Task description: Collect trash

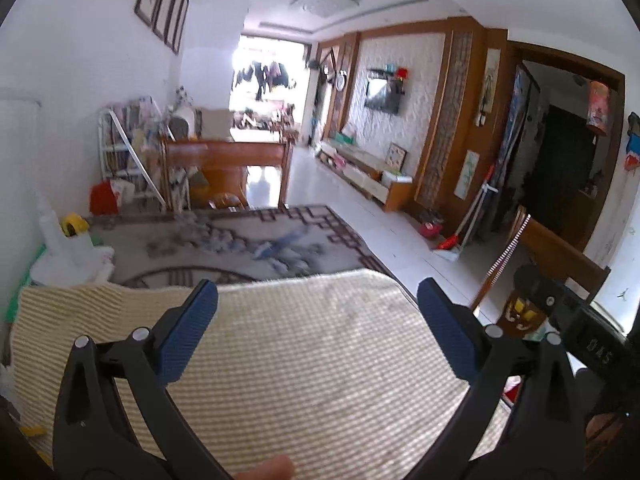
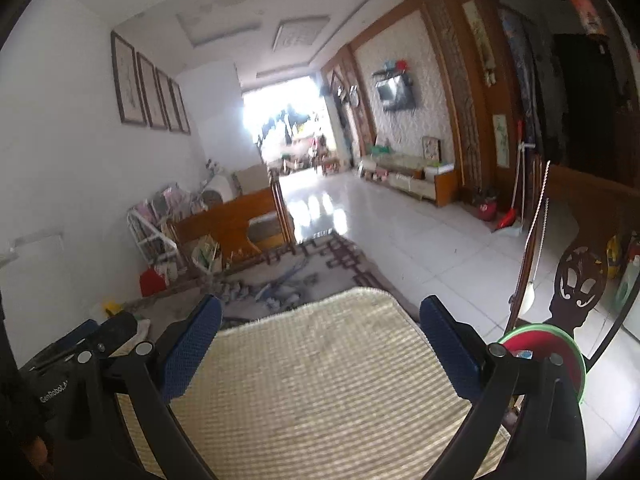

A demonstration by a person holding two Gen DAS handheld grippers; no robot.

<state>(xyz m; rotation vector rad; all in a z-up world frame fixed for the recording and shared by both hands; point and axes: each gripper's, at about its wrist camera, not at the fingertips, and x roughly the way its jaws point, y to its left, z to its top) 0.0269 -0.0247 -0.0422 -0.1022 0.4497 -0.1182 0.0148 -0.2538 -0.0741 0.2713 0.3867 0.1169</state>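
Note:
My left gripper is open and empty, held above a cream striped mat on a table. My right gripper is also open and empty above the same mat. The right gripper body shows at the right edge of the left wrist view; the left gripper body shows at the lower left of the right wrist view. A round red bin with a green rim stands at the table's right side. No piece of trash is plainly visible on the mat.
A patterned grey tablecloth lies beyond the mat. White and yellow items stand at its left. A wooden chair back is at the right. A wooden bench, a white rack and tiled floor lie beyond.

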